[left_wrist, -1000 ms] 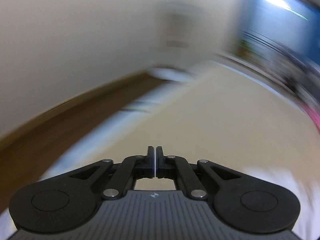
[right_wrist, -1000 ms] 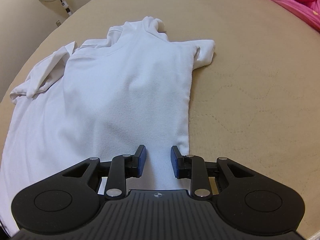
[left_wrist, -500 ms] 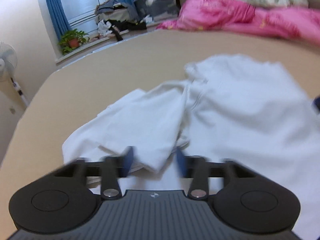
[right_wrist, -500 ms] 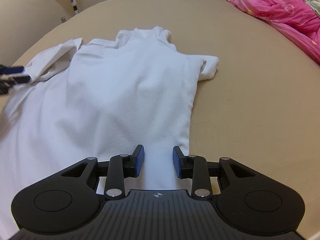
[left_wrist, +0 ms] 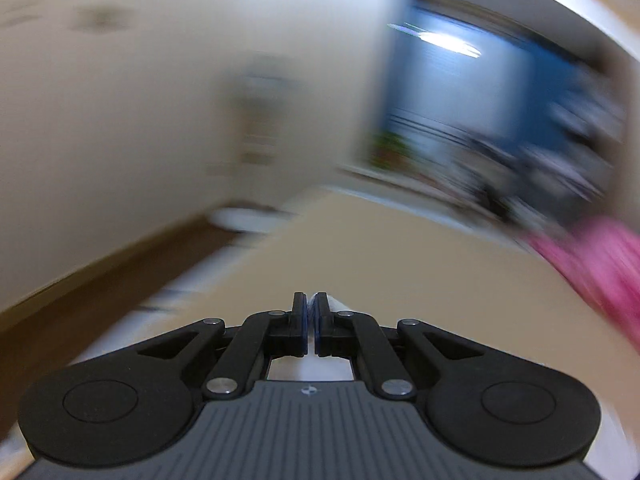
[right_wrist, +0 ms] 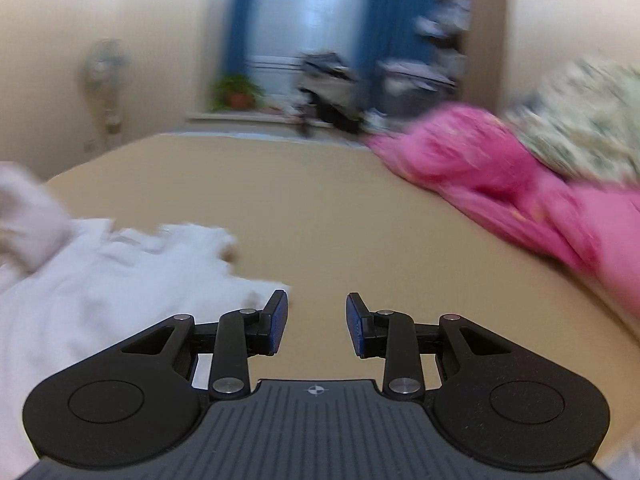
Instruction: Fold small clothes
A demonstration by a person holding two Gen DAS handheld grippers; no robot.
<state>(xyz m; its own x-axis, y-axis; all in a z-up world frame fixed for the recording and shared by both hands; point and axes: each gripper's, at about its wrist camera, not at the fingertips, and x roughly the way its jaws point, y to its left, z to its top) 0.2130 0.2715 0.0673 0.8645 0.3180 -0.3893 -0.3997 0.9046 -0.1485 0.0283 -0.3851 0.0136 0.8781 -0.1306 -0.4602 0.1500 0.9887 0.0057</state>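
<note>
Folding looks barely begun, as far as these blurred views allow; in the right wrist view the white garment (right_wrist: 100, 280) lies spread and rumpled on the near left part of the tan bed (right_wrist: 320, 208), its edges uneven and no neat fold to be seen; a crumpled white part rises at the far left edge of that view; by my reading the side folds, the lengthwise fold and the final smoothing are all left to do

The right gripper (right_wrist: 316, 322) is released, its blue pads standing apart with only bare bed showing between them; the garment's edge lies just beside its left finger, not between the jaws; the left gripper (left_wrist: 310, 322) is clenched, pads almost touching; a sliver of the garment (left_wrist: 338, 303) shows just beside its right finger and more white beneath the fingers, but whether cloth is pinched I cannot tell

On the right of the bed lies a pink blanket (right_wrist: 500, 184) with floral bedding (right_wrist: 580, 120) beyond it; far off stand a fan (right_wrist: 106, 76), a potted plant (right_wrist: 236, 92) and blue curtains (right_wrist: 236, 20)

No brand, label or writing can be read; each gripper body bears only a small crosshair mark
</note>
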